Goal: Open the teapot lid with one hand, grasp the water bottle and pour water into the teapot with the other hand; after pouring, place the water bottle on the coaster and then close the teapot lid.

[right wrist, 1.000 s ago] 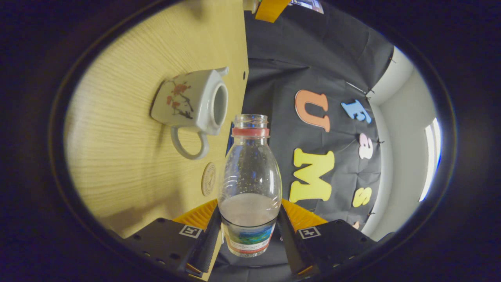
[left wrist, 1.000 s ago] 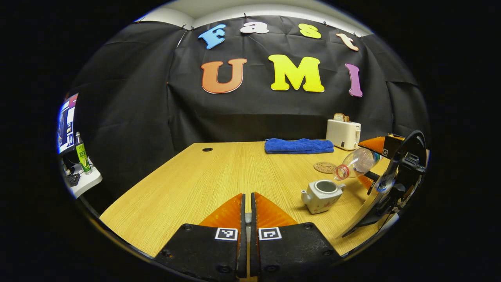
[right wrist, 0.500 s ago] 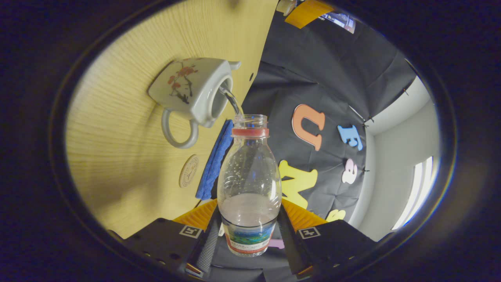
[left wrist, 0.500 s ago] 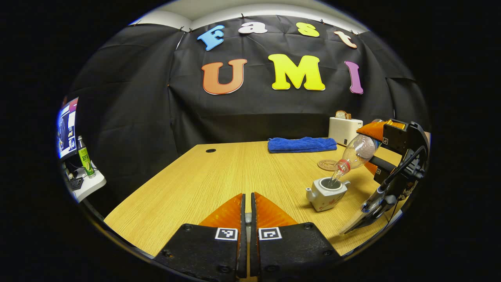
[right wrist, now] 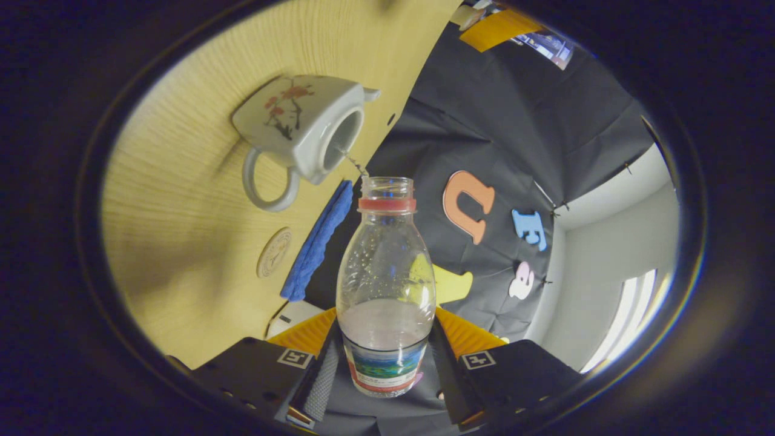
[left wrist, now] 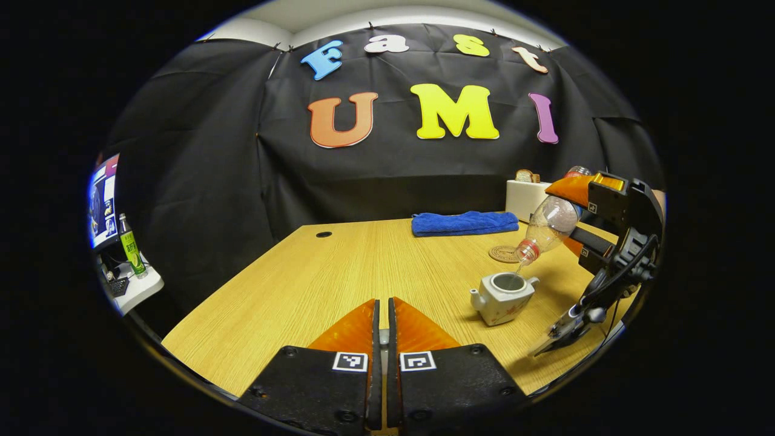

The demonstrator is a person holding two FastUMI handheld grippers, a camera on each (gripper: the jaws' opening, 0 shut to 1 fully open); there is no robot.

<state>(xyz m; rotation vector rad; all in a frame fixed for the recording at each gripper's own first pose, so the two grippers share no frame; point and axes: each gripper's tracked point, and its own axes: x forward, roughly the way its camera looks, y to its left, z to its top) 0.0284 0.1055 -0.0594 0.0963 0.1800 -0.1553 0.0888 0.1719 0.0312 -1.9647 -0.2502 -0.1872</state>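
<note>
As one bottle tilts, one lidless teapot.

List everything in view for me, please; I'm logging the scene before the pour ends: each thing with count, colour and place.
teapot: 1, white with red blossoms, lid off, right side of table
water bottle: 1, clear with red neck ring, tilted over the teapot
coaster: 1, brown, behind the teapot
towel: 1, blue, folded, far table edge
toaster: 1, white, far right
table: 1, light wood
green bottle: 1, side shelf, left
left gripper: 1, fingers together, near edge
right gripper: 1, clamping the bottle
</note>
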